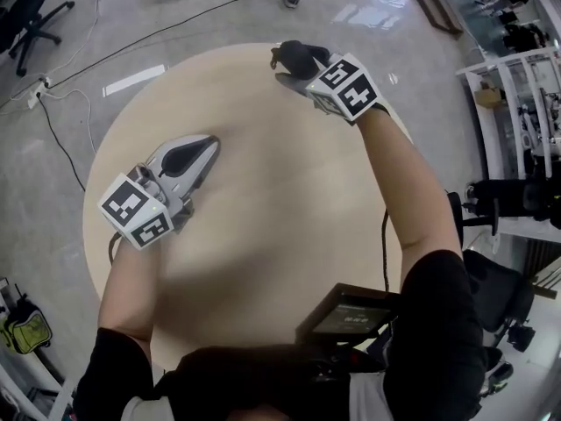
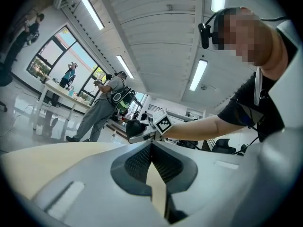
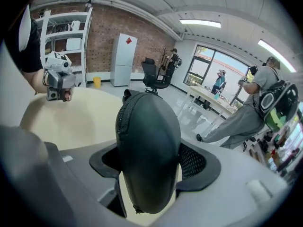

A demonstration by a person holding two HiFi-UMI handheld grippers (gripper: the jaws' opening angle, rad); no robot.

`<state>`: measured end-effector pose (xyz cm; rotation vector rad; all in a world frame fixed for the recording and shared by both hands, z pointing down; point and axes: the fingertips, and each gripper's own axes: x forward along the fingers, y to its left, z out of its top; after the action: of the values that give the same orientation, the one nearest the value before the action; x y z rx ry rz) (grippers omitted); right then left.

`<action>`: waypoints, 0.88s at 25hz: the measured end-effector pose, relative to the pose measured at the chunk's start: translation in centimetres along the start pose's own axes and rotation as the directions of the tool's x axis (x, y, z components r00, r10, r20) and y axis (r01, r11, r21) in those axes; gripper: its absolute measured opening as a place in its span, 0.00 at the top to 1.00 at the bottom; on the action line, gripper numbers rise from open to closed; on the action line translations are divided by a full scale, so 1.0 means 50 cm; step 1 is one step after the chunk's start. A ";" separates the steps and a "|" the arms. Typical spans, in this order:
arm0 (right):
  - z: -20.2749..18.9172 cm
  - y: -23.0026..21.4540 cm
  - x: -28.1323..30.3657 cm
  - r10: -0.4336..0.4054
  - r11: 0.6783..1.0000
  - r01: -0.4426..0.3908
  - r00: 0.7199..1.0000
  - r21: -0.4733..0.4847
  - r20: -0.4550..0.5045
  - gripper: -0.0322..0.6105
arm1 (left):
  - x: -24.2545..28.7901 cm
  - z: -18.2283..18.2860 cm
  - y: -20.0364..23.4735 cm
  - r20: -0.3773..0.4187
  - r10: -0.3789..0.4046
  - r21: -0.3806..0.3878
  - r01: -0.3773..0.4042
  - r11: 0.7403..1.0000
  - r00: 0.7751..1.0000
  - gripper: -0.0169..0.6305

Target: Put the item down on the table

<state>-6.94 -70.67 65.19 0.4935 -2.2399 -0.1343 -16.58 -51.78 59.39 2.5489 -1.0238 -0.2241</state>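
The person stood over a round, pale beige wooden tabletop (image 1: 263, 200) with a claw in each hand. The right claw (image 1: 305, 67) was stretched out to the far edge of the tabletop. Its jaws were part-way apart and pressed against either side of a black, oval, hard-shell case with a zip along its seam (image 3: 147, 150). The case stood on end between the jaws, with its rounded top poking up past them. It was over the far rim of the tabletop, and I could not tell whether its bottom touched the surface.

The left claw (image 1: 202, 152) was nearer the person, over the left part of the tabletop, well apart from the case. Its jaws met at their tips and had nothing between them. It pointed across toward the right claw.

Beyond the table, a person in grey clothes wearing a backpack (image 3: 255, 108) stood on the glossy floor near the windows. A black office chair (image 3: 154, 74) and a tall white cabinet (image 3: 124, 59) stood by the brick wall.
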 end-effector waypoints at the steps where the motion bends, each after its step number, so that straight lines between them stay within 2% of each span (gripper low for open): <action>1: 0.002 -0.001 0.019 0.001 1.000 -0.001 1.000 -0.022 -0.015 0.42 | -0.001 -0.003 0.004 0.002 0.002 -0.001 -0.002 1.000 1.000 0.98; 10: -0.010 0.001 0.156 -0.024 0.976 -0.007 0.990 -0.219 -0.142 0.42 | -0.019 -0.038 0.029 0.005 0.031 0.000 -0.031 1.000 1.000 0.98; 14: -0.023 0.010 0.190 -0.002 0.971 -0.038 0.986 -0.234 -0.168 0.41 | -0.012 -0.047 0.032 -0.003 0.030 -0.015 -0.030 0.999 1.000 0.98; 18: -0.024 0.035 0.201 0.021 0.967 -0.058 0.988 -0.246 -0.151 0.36 | -0.014 -0.049 0.033 -0.001 0.035 0.000 -0.035 0.999 0.999 0.98; 19: -0.023 0.035 0.201 0.022 0.971 -0.055 0.990 -0.232 -0.141 0.33 | -0.015 -0.050 0.034 0.002 0.037 -0.003 -0.037 0.999 0.999 0.98; 22: -0.021 0.047 0.197 0.051 0.978 -0.073 0.992 -0.197 -0.112 0.16 | -0.017 -0.053 0.038 0.005 0.040 -0.003 -0.040 0.999 0.999 0.98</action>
<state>-12.68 -72.32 73.44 0.3137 -2.1073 -0.2921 -17.62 -51.69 62.60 2.5236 -1.0744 -0.2209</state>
